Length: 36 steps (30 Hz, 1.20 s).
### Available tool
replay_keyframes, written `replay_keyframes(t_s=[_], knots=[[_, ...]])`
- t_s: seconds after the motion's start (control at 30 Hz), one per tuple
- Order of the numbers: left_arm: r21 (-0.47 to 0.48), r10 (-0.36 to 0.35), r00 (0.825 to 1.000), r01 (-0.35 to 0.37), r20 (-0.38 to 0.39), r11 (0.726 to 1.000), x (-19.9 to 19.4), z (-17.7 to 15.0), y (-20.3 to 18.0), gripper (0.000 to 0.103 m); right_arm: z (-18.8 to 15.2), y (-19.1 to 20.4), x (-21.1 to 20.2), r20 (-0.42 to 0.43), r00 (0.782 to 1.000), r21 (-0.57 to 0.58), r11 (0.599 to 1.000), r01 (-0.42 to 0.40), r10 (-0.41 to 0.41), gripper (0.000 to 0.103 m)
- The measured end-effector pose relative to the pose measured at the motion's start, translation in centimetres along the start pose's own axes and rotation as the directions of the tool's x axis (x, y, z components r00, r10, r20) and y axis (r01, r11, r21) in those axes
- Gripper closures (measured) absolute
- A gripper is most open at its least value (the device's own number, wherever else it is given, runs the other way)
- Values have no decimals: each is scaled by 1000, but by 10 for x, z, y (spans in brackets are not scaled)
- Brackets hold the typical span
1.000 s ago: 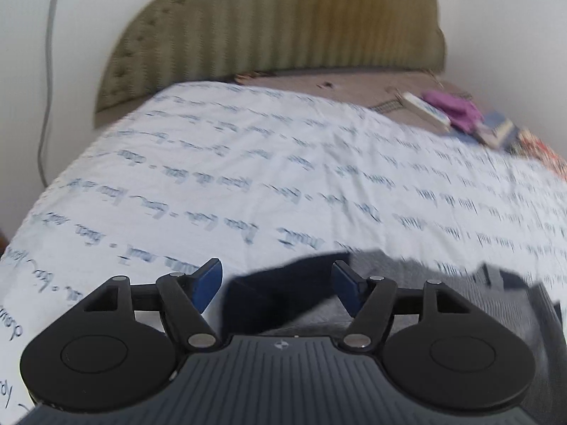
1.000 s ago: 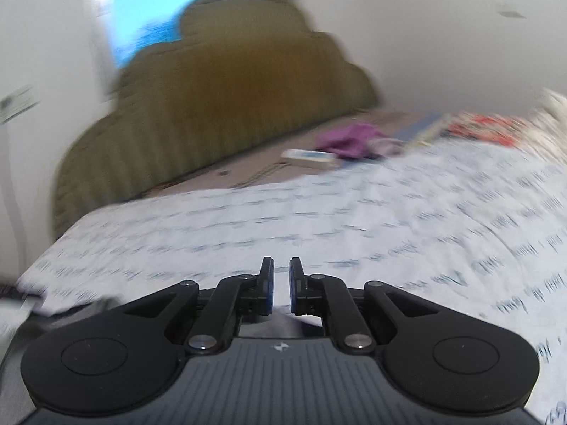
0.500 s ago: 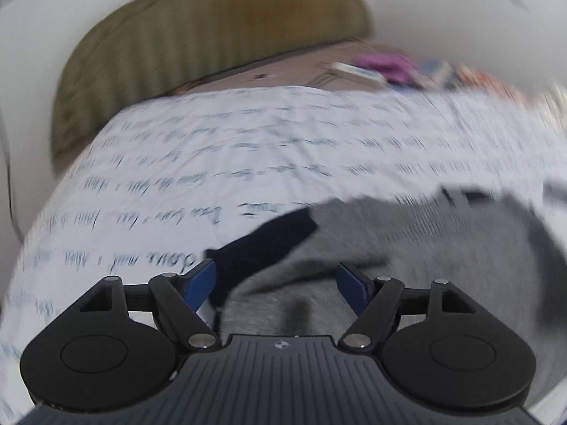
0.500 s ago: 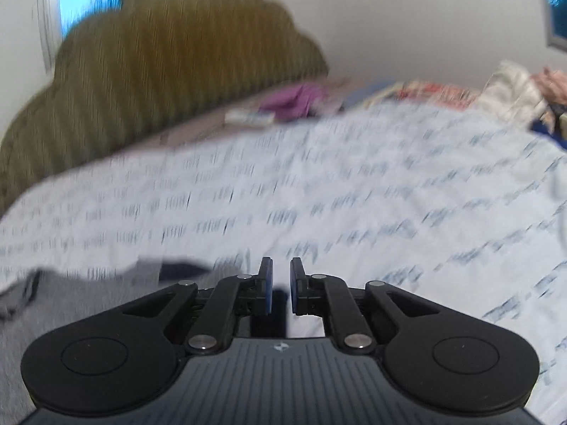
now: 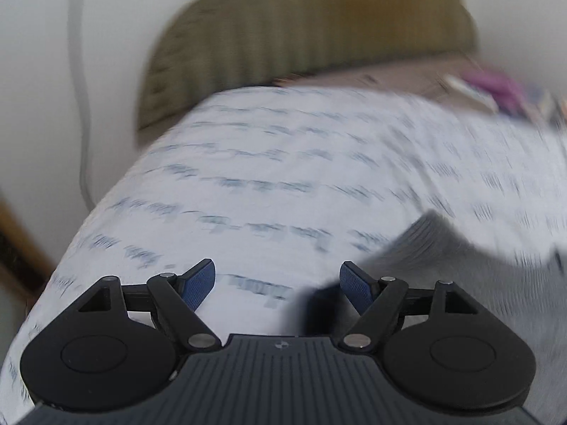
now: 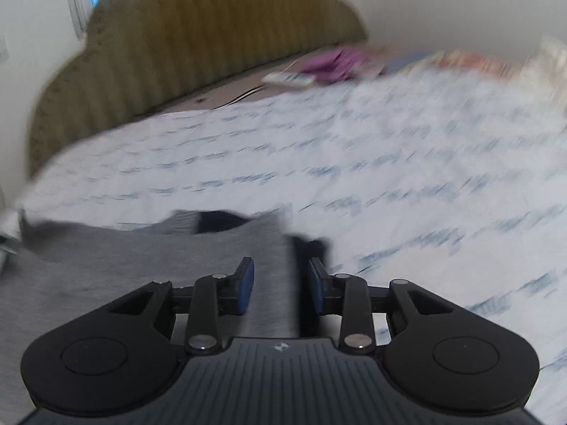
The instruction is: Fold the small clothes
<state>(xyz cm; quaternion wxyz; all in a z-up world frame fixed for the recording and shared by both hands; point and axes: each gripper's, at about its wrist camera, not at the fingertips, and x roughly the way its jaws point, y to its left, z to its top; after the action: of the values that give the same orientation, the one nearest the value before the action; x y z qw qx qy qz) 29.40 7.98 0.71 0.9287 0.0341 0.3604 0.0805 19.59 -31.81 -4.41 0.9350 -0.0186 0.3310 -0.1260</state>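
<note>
A small grey garment [image 6: 117,269] with dark navy trim lies flat on the white printed bedsheet [image 6: 354,163]. In the right wrist view my right gripper [image 6: 280,288] is open, its jaws either side of the garment's dark right edge, holding nothing. In the left wrist view the garment [image 5: 443,248] lies at the lower right, with a dark corner by the right fingertip. My left gripper [image 5: 277,285] is wide open and empty, mostly over bare sheet [image 5: 265,163].
An olive padded headboard [image 6: 212,35] stands at the far end. A purple cloth [image 6: 333,62], a white flat object [image 6: 288,78] and colourful items [image 6: 471,60] lie at the far right. The bed's left edge drops to a wall with a cable [image 5: 79,88].
My right gripper has opened from nearly shut and now sits over the garment's right edge. My left gripper stayed open and swung left, so the garment moved to its right.
</note>
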Motion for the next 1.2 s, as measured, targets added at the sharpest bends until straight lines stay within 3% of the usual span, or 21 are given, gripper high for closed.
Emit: replay_keyframes(t_s=[0.07,0.17,0.23,0.27,0.3,0.4,0.47,0.6,0.83,0.97,1.1,1.2], knots=[[8,35,999,-35,21,999,-7,-1,10,22,2,2,0,14,1000,-18,999,27,-26,70],[43,14,1000,-15,23,999,-19,-7,9,21,6,9,-13,41,993,21,993,-113,112,67],[74,-25,999,23,24,997,-30,-16,-1,21,4,27,-17,15,980,0,980,-197,197,48],[90,-43,999,40,30,995,-36,-21,-6,19,1,35,-18,5,975,-19,975,-223,223,33],[107,-59,998,55,37,993,-42,-26,-13,17,-2,43,-17,-10,971,-52,970,-237,237,27],[142,-104,994,97,40,985,-55,-44,-28,11,-10,59,-8,-66,981,-120,975,-188,181,27],[160,-125,992,119,27,980,-59,-56,-33,11,-17,62,-5,-78,995,-111,991,-78,69,27],[161,-136,991,133,8,978,-65,-74,-32,11,-22,61,-32,-19,990,-68,988,-138,137,24],[120,-151,988,154,-35,981,-69,-94,-20,11,-49,84,-52,-62,980,-109,974,-197,191,22],[136,-145,988,151,-51,979,-74,-109,-17,11,-65,89,-50,-110,982,-136,977,-165,151,19],[135,-153,986,161,-66,978,-77,-123,-8,9,-69,84,-64,-84,988,-116,984,-139,129,19],[129,-157,985,165,-71,978,-79,-131,-2,8,-68,86,-78,-60,984,-100,980,-172,167,19]])
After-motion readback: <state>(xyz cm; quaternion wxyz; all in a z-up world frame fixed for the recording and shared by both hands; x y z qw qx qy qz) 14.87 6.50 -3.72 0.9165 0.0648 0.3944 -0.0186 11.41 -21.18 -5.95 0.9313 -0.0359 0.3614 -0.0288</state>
